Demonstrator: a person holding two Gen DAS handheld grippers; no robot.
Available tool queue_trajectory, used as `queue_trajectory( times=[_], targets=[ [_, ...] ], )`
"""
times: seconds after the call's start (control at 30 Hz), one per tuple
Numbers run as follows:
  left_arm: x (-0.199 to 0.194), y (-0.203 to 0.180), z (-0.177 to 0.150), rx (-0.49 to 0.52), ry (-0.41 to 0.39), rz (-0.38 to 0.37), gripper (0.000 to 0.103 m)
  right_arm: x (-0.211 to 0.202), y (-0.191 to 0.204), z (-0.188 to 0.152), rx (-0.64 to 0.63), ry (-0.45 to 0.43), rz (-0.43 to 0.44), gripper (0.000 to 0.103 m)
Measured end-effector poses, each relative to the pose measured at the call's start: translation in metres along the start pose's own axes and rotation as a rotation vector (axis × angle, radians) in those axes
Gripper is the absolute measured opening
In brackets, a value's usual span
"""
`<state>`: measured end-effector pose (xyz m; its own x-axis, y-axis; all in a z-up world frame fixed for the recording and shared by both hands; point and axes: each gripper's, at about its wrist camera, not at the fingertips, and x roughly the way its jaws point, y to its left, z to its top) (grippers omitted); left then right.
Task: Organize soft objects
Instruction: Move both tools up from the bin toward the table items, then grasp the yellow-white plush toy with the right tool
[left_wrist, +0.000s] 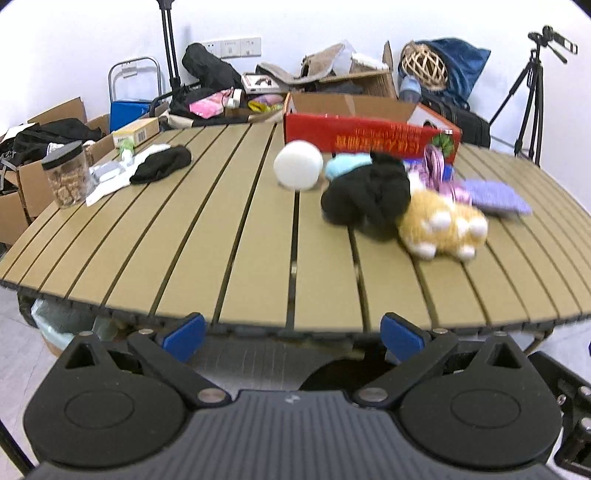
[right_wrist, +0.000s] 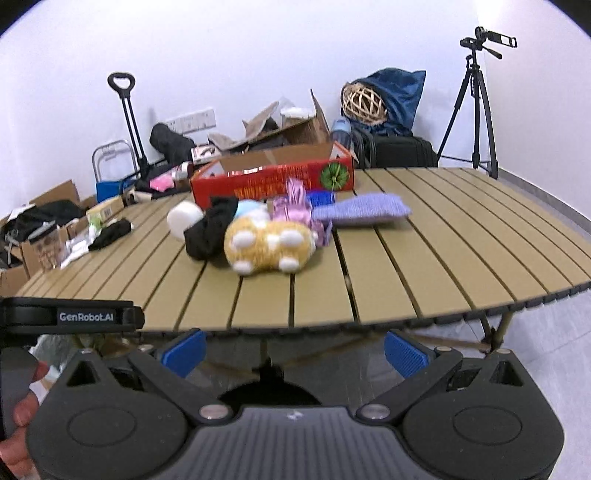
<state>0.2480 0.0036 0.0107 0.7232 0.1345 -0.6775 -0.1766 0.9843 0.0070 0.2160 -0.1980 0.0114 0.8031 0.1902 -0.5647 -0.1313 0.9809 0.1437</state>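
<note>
In the left wrist view, a yellow plush toy is being seen lying on the slatted worktop, long axis running left-right, touching a black fabric bundle; the left claw is being held wide, gripping nothing. In the right wrist view, the plush toy is lying sideways before a red box; the right claw is likewise being held wide and empty.

Bare table up front; soft pile against red box behind.

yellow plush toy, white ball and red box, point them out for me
yellow plush toy (right_wrist: 269, 242), right wrist view, middle of its body
white ball (left_wrist: 298, 165), left wrist view, centre of its face
red box (left_wrist: 369, 134), left wrist view, front wall
</note>
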Motion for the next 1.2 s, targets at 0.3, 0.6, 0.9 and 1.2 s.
queue_trajectory(
  times=[0.3,0.6,0.9,1.2],
  targets=[
    [0.026,0.003,0.043,-0.073,-0.038,-0.007,0.103,0.035,0.002,0.033,0.043,-0.092,0.014,0.103],
    [0.059,0.009,0.070,-0.121,-0.028,0.004,0.103,0.087,0.005,0.054,0.073,-0.150,0.052,0.103],
    [0.081,0.017,0.074,-0.147,-0.002,0.035,0.103,0.134,0.011,0.059,0.081,-0.145,0.076,0.103],
    [0.087,0.029,0.071,-0.151,0.010,0.052,0.103,0.166,0.011,0.056,0.112,-0.098,0.116,0.103]
  ],
)
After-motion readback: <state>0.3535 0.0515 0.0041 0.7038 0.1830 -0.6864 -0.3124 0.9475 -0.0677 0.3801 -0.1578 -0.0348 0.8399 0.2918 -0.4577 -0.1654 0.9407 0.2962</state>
